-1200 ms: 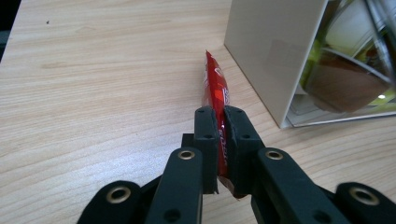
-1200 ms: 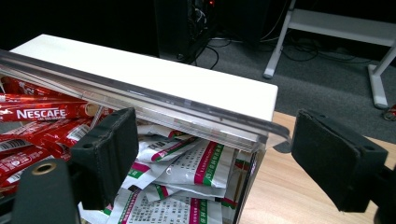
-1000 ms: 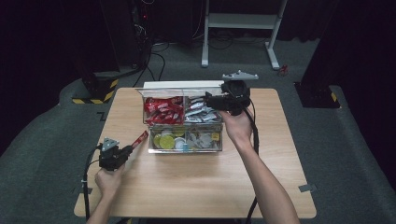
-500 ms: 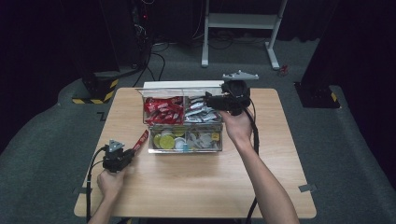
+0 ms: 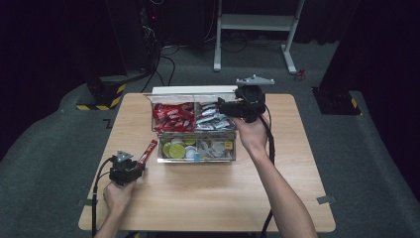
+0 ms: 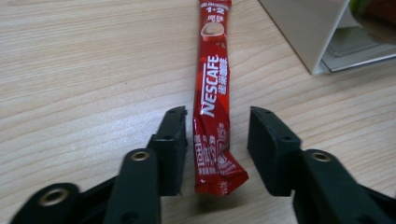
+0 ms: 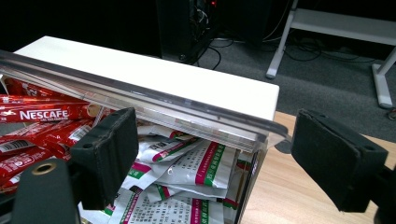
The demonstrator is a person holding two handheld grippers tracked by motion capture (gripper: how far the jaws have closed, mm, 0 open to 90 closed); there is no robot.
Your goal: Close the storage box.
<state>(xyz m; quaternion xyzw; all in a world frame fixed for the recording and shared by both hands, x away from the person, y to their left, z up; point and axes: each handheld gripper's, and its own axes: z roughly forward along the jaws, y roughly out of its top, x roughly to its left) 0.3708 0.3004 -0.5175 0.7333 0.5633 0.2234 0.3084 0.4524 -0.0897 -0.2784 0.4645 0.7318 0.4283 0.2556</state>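
Dark room, wooden tabletop (image 5: 208,198). Your left gripper (image 6: 215,144) has crept back toward you: fingers (image 6: 173,140) open, astride the red Nescafe stick (image 6: 212,102) lying flat, likely pickup next. Right gripper (image 5: 225,106): wide open, empty, unmoved at clear box (image 5: 198,157).

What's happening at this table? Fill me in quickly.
A person works with a tool in each hand at a wooden table. The left tool is open, its jaws either side of a red Nescafe stick lying flat on the wood, not yet gripped. The right tool is open at the back right of a clear compartment box, by its raised lid. The box holds red sticks, white sachets and small pods.
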